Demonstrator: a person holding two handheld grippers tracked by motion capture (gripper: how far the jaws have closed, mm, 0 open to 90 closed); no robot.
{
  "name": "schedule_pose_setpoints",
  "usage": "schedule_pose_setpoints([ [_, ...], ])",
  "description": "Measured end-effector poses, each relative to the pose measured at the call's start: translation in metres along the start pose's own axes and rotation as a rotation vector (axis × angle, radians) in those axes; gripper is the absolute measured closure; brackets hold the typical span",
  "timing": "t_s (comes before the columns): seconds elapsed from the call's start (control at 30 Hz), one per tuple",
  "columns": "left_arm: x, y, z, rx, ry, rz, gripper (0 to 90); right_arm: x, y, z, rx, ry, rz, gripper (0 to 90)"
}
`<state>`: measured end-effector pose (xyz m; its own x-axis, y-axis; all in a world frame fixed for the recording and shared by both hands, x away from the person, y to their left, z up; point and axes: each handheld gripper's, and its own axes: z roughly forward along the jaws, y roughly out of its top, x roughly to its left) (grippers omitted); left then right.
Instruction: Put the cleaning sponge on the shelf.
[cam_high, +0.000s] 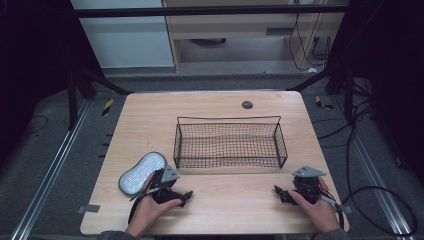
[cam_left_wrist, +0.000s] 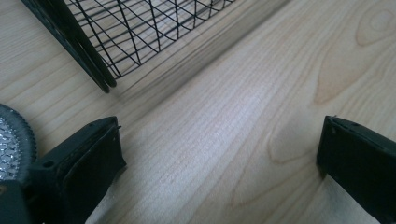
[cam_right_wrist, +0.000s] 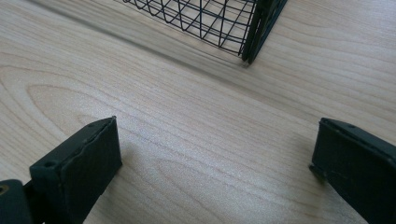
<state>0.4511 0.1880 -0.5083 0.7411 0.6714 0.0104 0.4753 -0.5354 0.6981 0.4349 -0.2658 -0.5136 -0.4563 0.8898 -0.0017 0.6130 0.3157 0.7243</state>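
A black wire basket (cam_high: 230, 142) stands empty in the middle of the wooden table (cam_high: 150, 120). A flat oval sequined pouch with a grey rim (cam_high: 142, 171) lies at the front left, just left of my left gripper (cam_high: 184, 196). That gripper rests near the front edge, jaws wide apart over bare wood, the pouch's edge (cam_left_wrist: 11, 147) beside its left jaw. At the front right my right gripper (cam_high: 278, 192) is open too, nothing between its jaws (cam_right_wrist: 217, 158). The basket's near corners appear in both gripper views (cam_left_wrist: 100, 70) (cam_right_wrist: 252, 39).
A small dark round grommet (cam_high: 247, 104) sits in the table near the far edge. Black frame bars and cables surround the table on the floor. Bare wood lies between the two grippers along the front.
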Motion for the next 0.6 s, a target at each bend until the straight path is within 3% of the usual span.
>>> schedule_pose_setpoints([
  [0.1,0.001,-0.002,-0.006,-0.009,-0.022,-0.001,2.3,0.0,0.0,0.001,0.002,0.0,0.003,0.5],
  [0.27,0.001,-0.002,-0.021,-0.057,-0.013,-0.035,2.9,0.001,0.002,0.002,0.006,-0.007,0.006,0.4],
  [0.37,0.0,0.001,-0.036,-0.079,0.06,-0.005,4.6,0.001,0.002,0.002,0.005,-0.006,0.003,0.4],
  [0.43,0.003,0.001,-0.043,-0.088,0.094,-0.027,5.6,0.0,0.002,0.003,0.003,-0.001,0.0,0.3],
  [0.6,0.016,0.015,-0.065,-0.029,0.192,0.001,6.8,-0.001,0.003,0.003,0.003,0.009,-0.011,0.4],
])
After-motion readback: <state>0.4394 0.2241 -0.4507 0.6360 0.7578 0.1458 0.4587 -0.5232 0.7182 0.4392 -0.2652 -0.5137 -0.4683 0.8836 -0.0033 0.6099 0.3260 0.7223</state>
